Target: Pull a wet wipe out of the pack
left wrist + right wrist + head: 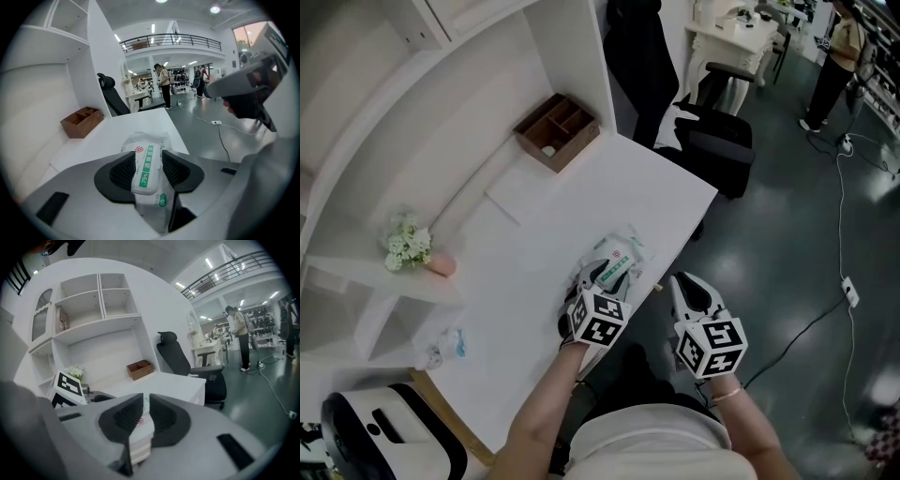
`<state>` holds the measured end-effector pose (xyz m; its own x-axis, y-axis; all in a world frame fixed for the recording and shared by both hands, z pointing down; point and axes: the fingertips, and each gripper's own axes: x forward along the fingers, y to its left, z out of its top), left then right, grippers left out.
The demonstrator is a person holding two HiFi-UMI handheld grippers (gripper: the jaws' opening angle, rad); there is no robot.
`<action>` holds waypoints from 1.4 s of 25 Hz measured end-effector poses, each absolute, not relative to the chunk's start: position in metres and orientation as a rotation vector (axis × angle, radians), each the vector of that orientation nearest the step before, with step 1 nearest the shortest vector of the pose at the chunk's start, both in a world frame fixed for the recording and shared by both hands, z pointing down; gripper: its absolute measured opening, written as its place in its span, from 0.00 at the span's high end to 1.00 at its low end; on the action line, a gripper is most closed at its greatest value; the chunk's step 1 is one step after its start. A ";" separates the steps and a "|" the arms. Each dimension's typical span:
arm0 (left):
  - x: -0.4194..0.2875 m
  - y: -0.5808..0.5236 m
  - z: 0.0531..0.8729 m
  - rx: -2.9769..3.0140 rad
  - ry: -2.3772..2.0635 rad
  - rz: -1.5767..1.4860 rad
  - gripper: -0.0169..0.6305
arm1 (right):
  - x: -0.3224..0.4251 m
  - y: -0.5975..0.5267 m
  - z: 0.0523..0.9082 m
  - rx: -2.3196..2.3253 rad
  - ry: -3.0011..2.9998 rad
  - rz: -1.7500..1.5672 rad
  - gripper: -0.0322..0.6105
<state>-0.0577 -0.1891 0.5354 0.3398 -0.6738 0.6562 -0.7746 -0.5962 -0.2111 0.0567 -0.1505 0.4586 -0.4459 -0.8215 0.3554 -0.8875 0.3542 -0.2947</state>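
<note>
Straddling the crinkled white, green-labelled wipe pack (146, 140), left tool (149, 164) gapes; right tool (146, 403) barely parted, empty.

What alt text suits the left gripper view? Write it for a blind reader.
A wet wipe pack lies on a white table, seen between the open left tongs. A wooden box stands farther back at left; the right gripper shows at upper right.
</note>
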 end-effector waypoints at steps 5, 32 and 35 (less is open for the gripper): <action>-0.058 -0.189 0.546 2.441 -1.296 1.221 0.71 | 0.057 -0.149 0.459 1.569 -2.462 0.691 0.91; -0.046 -0.187 0.556 2.469 -1.256 1.702 0.85 | 0.064 -0.133 0.458 1.565 -2.471 0.721 0.91; -0.046 -0.187 0.556 2.466 -1.243 1.687 0.86 | 0.062 -0.131 0.458 1.564 -2.471 0.726 0.91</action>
<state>-0.0458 -0.1872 0.5558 0.1633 -0.6333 0.7565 -0.5351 -0.7010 -0.4713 0.0624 -0.1313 0.4580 -0.4547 -0.8171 0.3543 -0.8789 0.3475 -0.3267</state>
